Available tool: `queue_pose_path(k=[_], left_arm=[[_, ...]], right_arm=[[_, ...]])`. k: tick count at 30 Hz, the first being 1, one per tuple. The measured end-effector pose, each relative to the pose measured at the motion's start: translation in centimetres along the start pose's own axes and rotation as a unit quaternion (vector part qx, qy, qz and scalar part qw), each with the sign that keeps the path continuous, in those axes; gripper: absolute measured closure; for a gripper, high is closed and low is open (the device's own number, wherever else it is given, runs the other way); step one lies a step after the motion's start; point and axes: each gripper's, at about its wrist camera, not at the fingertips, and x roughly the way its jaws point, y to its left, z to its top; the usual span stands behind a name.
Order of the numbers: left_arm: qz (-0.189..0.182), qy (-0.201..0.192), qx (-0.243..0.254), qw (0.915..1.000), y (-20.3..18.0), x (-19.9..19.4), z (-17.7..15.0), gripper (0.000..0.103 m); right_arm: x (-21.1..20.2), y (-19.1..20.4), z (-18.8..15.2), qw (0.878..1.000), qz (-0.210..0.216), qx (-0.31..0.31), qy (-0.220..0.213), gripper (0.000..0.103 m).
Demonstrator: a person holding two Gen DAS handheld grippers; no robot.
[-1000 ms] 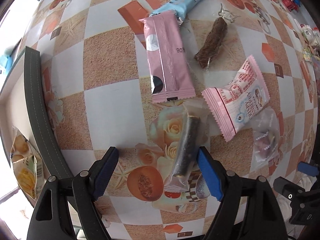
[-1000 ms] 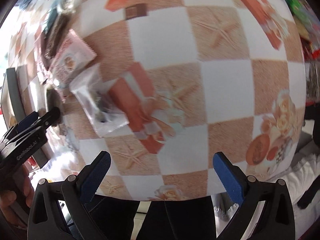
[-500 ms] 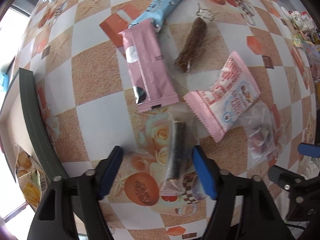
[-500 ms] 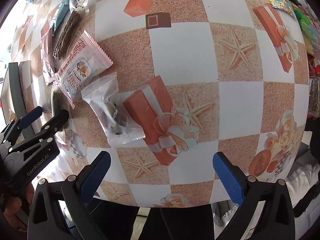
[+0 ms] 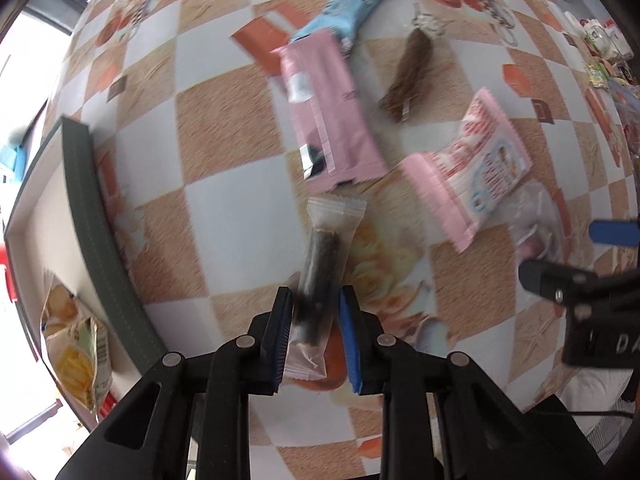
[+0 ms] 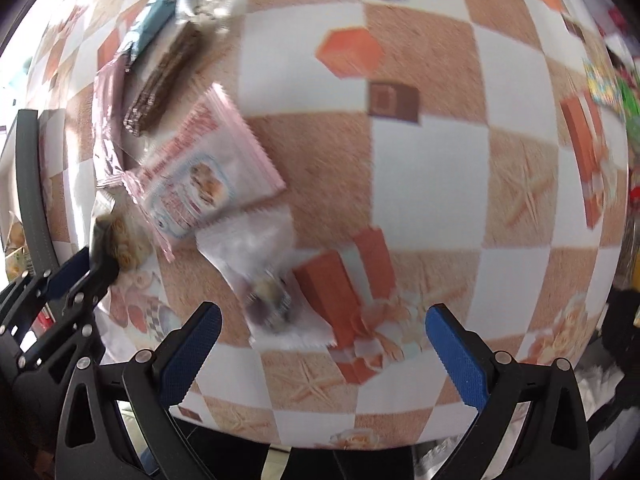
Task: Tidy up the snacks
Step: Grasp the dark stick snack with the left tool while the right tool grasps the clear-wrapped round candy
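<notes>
The left gripper (image 5: 314, 338) has its jaws pinched on the lower end of the dark snack stick (image 5: 320, 276), in a clear wrapper just above the worktop (image 5: 224, 216). The wrapper looks light, thin and slippery; hold the firm stick, not the loose film. The right gripper (image 6: 320, 354) has its jaws spread and empty, above the clear white packet (image 6: 264, 276).

Loose snacks counted:
- one pink bar (image 5: 328, 116)
- one blue pack (image 5: 352, 4)
- one brown stick (image 5: 408, 72)
- one pink-and-white packet (image 5: 476, 168)

The grey-rimmed tray (image 5: 92, 216) holds one yellow bag (image 5: 76, 340).
</notes>
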Motion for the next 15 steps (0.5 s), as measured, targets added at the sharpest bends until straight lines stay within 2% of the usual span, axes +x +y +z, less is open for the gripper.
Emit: queue_pose_path(k=[1,3,4,7,9,11,15], left_arm=[[0.001,0.001,-0.003,1.0,0.3,0.0,-0.2,0.077],[0.001,0.002,-0.004,1.0,0.5,0.0,-0.4,0.077],[0.001,0.001,-0.003,1.0,0.7,0.0,-0.6,0.077],[0.001,0.0,0.001,1.0,1.0,0.0,-0.7,0.077],[0.0,-0.001,0.004,1.0,1.4,0.2,-0.9,0.077],[-0.002,-0.004,0.008,1.0,1.9,0.1,-1.3,0.077],[-0.006,-0.008,0.023,0.9997,1.5,0.2,-1.8,0.081]], right_arm=[[0.0,0.4,0.3,1.0,0.0,-0.006,-0.001,0.0],[0.0,1.8,0.9,1.0,-0.003,-0.017,-0.006,0.011],[0.0,2.3,1.0,1.0,-0.006,-0.021,-0.005,0.028],[0.2,4.0,1.5,0.999,-0.026,-0.04,-0.004,0.033],[-0.3,4.8,1.4,0.998,-0.039,-0.052,-0.012,0.048],[-0.6,5.4,1.6,0.998,-0.036,-0.055,-0.015,0.07],[-0.8,4.9,2.0,0.999,0.009,-0.035,-0.003,0.072]])
